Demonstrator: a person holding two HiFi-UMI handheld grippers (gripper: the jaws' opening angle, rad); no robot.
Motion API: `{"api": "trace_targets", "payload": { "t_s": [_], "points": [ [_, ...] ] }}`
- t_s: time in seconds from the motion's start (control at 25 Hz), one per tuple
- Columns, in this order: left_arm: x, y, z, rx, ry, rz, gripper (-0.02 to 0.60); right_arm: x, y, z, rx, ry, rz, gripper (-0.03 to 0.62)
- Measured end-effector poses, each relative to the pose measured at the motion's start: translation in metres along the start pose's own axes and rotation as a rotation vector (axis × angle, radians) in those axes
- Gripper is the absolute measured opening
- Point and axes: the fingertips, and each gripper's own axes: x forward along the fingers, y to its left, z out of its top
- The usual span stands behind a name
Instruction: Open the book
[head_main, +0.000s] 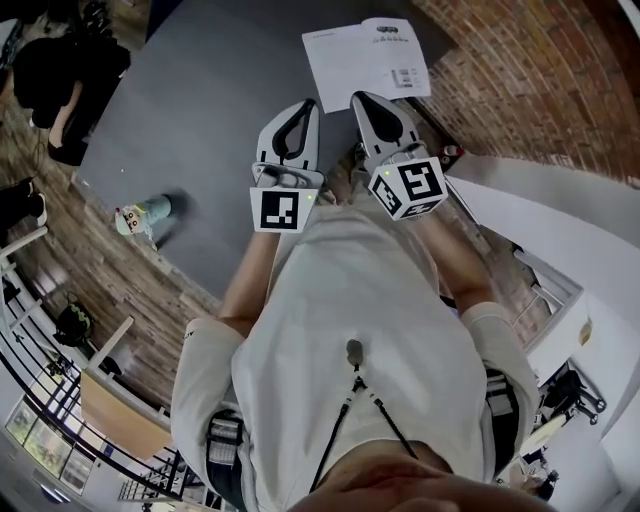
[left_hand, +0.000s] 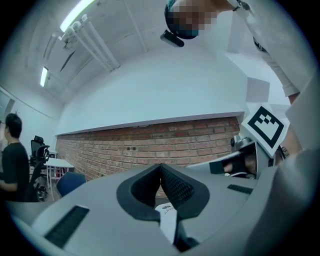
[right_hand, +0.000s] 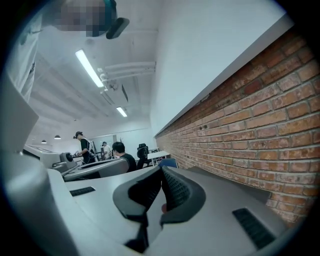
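Head view and both gripper views. The book lay flat on the far side of the grey table, white face up, with a line of print at one corner and barcode-like marks at the other. A faint ridge crossed it, but whether this was a spread of two pages or a single cover could not be told.

The left gripper and right gripper were held side by side near the person's chest, well apart from the book. Each had its jaws pressed together with nothing between them. This stance would suit hands about to go to a closed book, or hands drawn off one already laid open, so no step could be fixed.

A small teal thing lay near the table's left edge, well apart from the book. Nothing stood between the grippers and the book. People sat at desks in the background.
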Motion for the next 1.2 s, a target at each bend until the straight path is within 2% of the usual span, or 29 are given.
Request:
{"api": "trace_targets", "payload": {
  "t_s": [0.32,0.8,1.2],
  "points": [
    [-0.008,-0.009,0.001,0.011,0.004,-0.022,0.023,-0.005,0.006,0.008,-0.022,-0.027,-0.009,0.035],
    [-0.015,-0.001,-0.003,0.012,0.009,0.010,0.022,-0.007,0.010,0.002,-0.029,-0.022,-0.008,0.035],
    [-0.011,-0.006,-0.006,0.022,0.020,0.008,0.023,-0.011,0.004,0.002,-0.028,-0.025,-0.012,0.035]
  ]
}}
